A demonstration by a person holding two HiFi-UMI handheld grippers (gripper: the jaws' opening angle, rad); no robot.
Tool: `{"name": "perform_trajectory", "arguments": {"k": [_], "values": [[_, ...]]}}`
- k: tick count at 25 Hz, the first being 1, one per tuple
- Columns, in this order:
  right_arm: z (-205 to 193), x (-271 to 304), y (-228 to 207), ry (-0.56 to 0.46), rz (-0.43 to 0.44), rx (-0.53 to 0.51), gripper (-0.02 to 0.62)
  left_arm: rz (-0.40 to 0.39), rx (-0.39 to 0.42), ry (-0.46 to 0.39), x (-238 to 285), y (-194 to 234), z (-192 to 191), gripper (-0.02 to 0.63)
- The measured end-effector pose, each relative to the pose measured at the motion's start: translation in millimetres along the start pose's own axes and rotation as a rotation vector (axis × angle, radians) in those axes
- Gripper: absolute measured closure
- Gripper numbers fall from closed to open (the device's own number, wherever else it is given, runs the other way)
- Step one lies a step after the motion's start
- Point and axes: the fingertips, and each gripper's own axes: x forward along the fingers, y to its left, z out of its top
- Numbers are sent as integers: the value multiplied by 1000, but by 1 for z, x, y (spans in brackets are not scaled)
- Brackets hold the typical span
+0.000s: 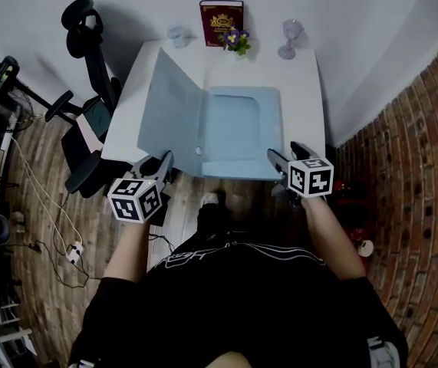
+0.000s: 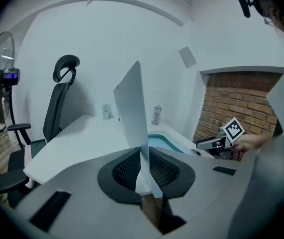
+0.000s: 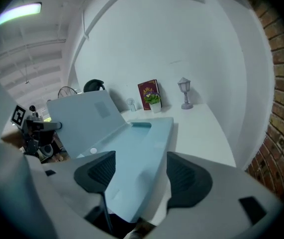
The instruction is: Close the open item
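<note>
Looking down on a white table [image 1: 303, 90] pushed against a pale wall, with a brick wall [image 1: 410, 144] at the right, wooden floor [image 1: 42, 228] below and a black office chair [image 1: 88, 44] at the left. Seeing a light-blue folder [image 1: 234, 133] lying open on the table's near half, its left cover [image 1: 165, 106] tilting up steeply. Pinching that cover's near edge with the left gripper [image 1: 163, 162], pads clamping it. Straddling the folder's near right edge with the right gripper [image 1: 284, 157], jaws standing wide apart.

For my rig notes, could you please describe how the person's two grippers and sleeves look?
Both the left gripper and right gripper are grey, two-jawed, with dark mesh-textured pads; each carries a white cube with black square markers. The person wears a black short-sleeved top.
</note>
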Motion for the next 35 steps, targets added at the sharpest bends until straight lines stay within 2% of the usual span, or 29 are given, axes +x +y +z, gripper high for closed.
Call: {"name": "perform_trajectory", "arguments": {"k": [9, 11, 15, 20, 27, 31, 35], "values": [[32, -61, 30, -116, 174, -37, 449, -66, 166, 72, 24, -57, 15, 541], [32, -73, 34, -136, 212, -19, 477, -82, 195, 94, 27, -68, 13, 541], [31, -88, 26, -179, 245, 38, 577, -131, 208, 122, 42, -90, 7, 541], [28, -95, 13, -197, 213, 74, 592, -199, 211, 157, 58, -112, -4, 540], [34, -114, 5, -224, 163, 67, 592, -278, 231, 230, 81, -143, -31, 535], [27, -125, -3, -229, 134, 74, 592, -301, 242, 301, 99, -156, -57, 525], [14, -132, -14, -227, 108, 105, 592, -287, 249, 353, 113, -160, -79, 514]]}}
